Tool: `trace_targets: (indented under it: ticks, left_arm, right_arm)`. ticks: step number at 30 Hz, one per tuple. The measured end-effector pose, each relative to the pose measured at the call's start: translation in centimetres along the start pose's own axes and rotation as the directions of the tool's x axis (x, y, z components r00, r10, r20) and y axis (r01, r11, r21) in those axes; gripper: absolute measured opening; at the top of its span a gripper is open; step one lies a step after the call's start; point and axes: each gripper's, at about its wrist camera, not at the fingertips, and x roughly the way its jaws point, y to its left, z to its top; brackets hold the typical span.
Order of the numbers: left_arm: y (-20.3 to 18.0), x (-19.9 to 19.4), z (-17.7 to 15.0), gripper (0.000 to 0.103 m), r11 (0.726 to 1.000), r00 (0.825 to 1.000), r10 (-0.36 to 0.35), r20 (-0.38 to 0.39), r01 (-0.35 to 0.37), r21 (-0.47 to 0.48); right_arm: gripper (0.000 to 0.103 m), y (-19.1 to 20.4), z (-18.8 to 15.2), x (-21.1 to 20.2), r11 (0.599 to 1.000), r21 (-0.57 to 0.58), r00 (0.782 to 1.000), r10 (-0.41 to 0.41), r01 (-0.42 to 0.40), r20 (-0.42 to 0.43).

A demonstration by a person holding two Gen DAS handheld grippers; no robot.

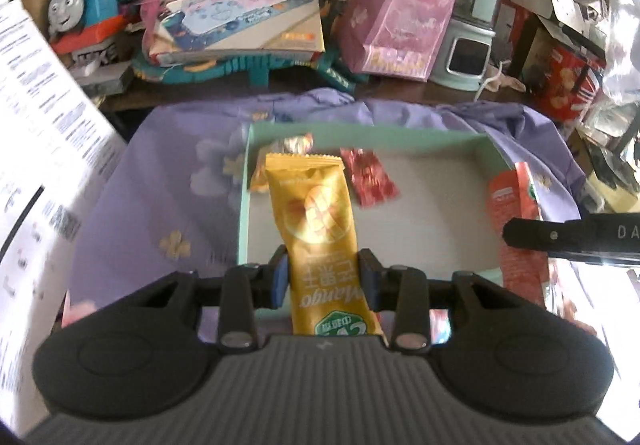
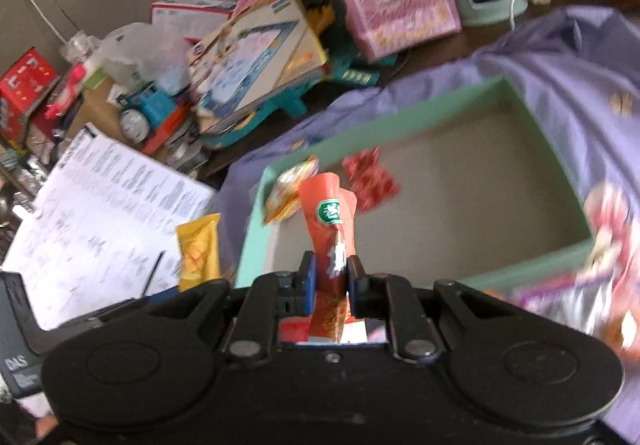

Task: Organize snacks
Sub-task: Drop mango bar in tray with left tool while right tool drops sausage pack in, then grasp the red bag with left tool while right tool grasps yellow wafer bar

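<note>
Left gripper (image 1: 323,279): jaws clenched on yellow mango snack packet (image 1: 316,221), held above the near left part of the mint-green tray (image 1: 244,205). Right gripper (image 2: 331,281): jaws clenched on orange-red snack packet (image 2: 330,221), above the tray's left end. Tray contents: red candy wrapper (image 1: 370,177), silver-orange wrapper (image 1: 294,143). Tray rests on lilac floral cloth (image 1: 168,181).

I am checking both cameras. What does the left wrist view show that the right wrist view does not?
Only the left wrist view: the left gripper shut on the yellow mango packet. Only the right wrist view: the right gripper shut on the orange-red packet. Both: the green tray on the purple cloth, with a red packet inside.
</note>
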Motion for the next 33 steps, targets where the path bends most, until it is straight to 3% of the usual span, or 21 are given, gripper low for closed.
trace_targets:
  ticks: [6, 12, 14, 15, 16, 17, 18, 19, 33]
  left_arm:
    - [0.2, 4.8, 3.0, 0.036, 0.999, 0.999, 0.028, -0.036, -0.027, 0.017]
    - [1.2, 8.9, 2.7, 0.036, 0.999, 0.994, 0.042, -0.103, -0.040, 0.018]
    - [1.5, 9.9, 2.5, 0.036, 0.999, 0.991, 0.053, -0.122, -0.051, 0.017]
    - [1.6, 10.1, 2.3, 0.040, 0.998, 0.990, 0.065, -0.128, -0.062, 0.021]
    - [1.5, 10.3, 2.2, 0.059, 0.997, 0.988, 0.081, -0.130, -0.078, 0.029]
    - [1.5, 10.4, 2.2, 0.075, 0.995, 0.987, 0.099, -0.130, -0.095, 0.036]
    - [1.5, 10.3, 2.2, 0.103, 0.992, 0.985, 0.120, -0.120, -0.116, 0.041]
    - [1.4, 10.0, 2.0, 0.103, 0.990, 0.986, 0.138, -0.095, -0.134, 0.044]
    - [0.4, 7.5, 0.1, 0.103, 0.992, 0.984, 0.123, -0.132, -0.124, 0.005]
  right_arm:
    - [0.015, -0.6, 2.8, 3.7, 0.997, -0.018, 0.997, -0.078, 0.077, -0.013]
    - [0.015, -1.4, 3.5, 8.3, 0.991, -0.033, 0.989, -0.135, 0.133, -0.061]
    - [0.020, -1.6, 3.4, 9.3, 0.989, -0.036, 0.986, -0.146, 0.143, -0.076]
    - [0.031, -1.7, 3.4, 9.7, 0.989, -0.032, 0.986, -0.147, 0.145, -0.080]
    - [0.052, -1.7, 3.4, 10.0, 0.989, -0.029, 0.986, -0.146, 0.144, -0.080]
    - [0.066, -1.7, 3.4, 10.2, 0.990, -0.027, 0.987, -0.142, 0.141, -0.078]
    - [0.092, -1.7, 3.3, 10.1, 0.990, -0.027, 0.988, -0.139, 0.137, -0.070]
    - [0.103, -1.6, 3.1, 9.9, 0.991, -0.028, 0.990, -0.132, 0.131, -0.053]
    - [0.103, -1.6, 1.1, 6.6, 0.989, -0.058, 0.989, -0.140, 0.137, -0.045]
